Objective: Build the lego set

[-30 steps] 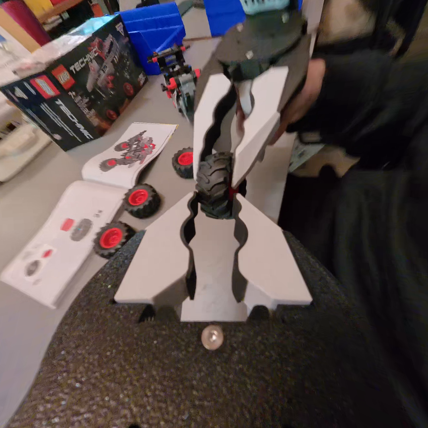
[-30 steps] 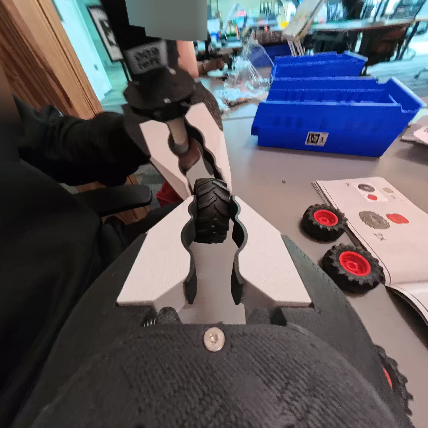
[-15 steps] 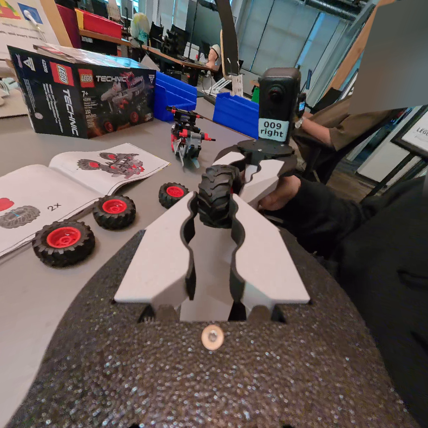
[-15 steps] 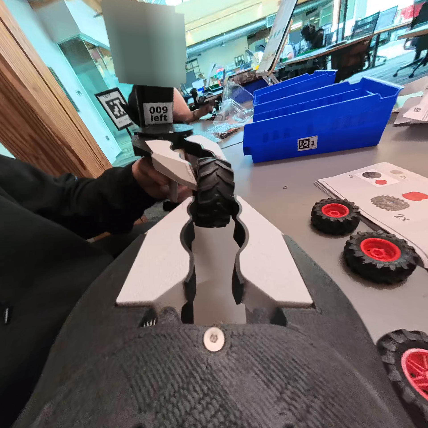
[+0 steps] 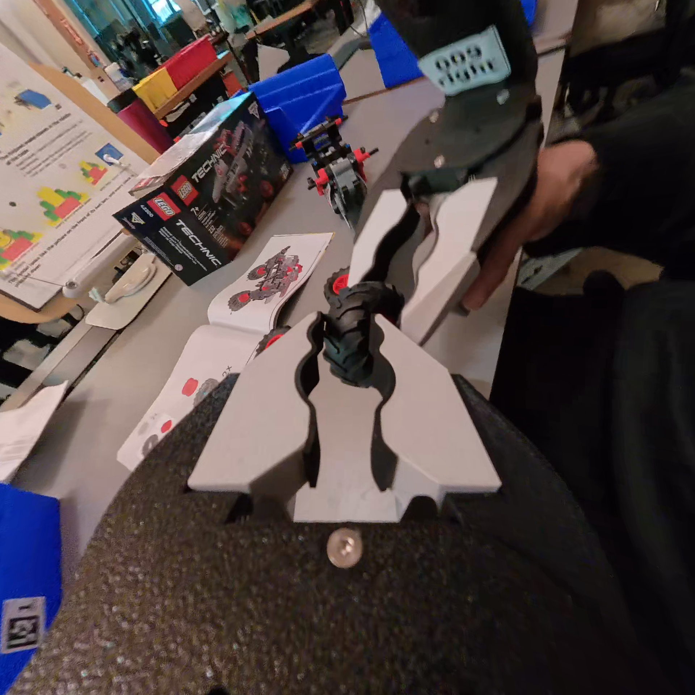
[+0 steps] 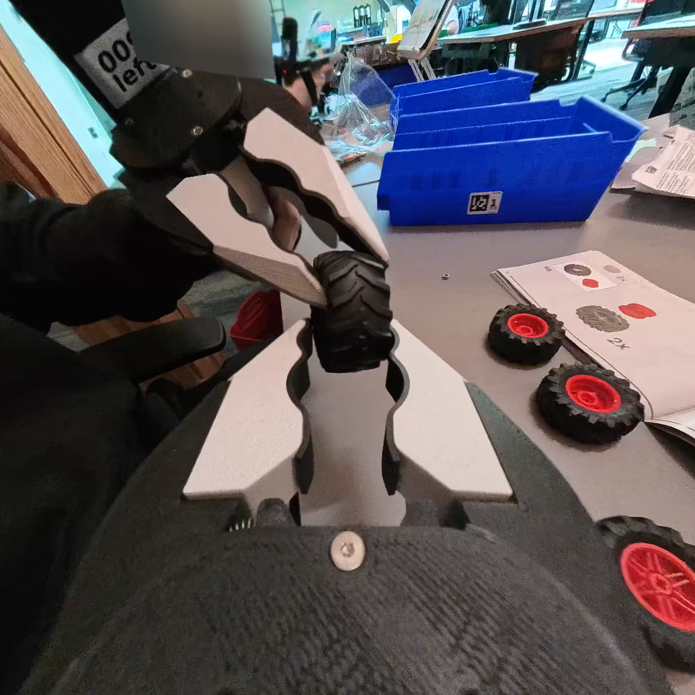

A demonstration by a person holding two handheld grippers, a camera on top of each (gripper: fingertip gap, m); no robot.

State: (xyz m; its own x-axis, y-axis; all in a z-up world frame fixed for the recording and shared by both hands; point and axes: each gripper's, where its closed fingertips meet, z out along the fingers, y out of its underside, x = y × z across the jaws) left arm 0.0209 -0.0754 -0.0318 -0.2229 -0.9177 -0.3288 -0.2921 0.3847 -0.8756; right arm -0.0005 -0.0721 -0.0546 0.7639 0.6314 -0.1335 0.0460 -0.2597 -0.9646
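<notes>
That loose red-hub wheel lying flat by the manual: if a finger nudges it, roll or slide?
Probably slides: the wheel lies on its side on the table, hub up. Its lugged tread looks rubbery, so likely grippy, not slippery. Tipped on edge, it would likely roll. Looks small, probably light.

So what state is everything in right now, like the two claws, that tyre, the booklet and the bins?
Left gripper: shut on the black tyre.
Right gripper: shut on the black tyre.
Black tyre: held in the air between both grippers.
Instruction booklet: lying open on the table.
Loose wheels: flat on the table, red hubs up.
Blue bin: open-topped, contents hidden.
Lego box: resting on the table.
</notes>
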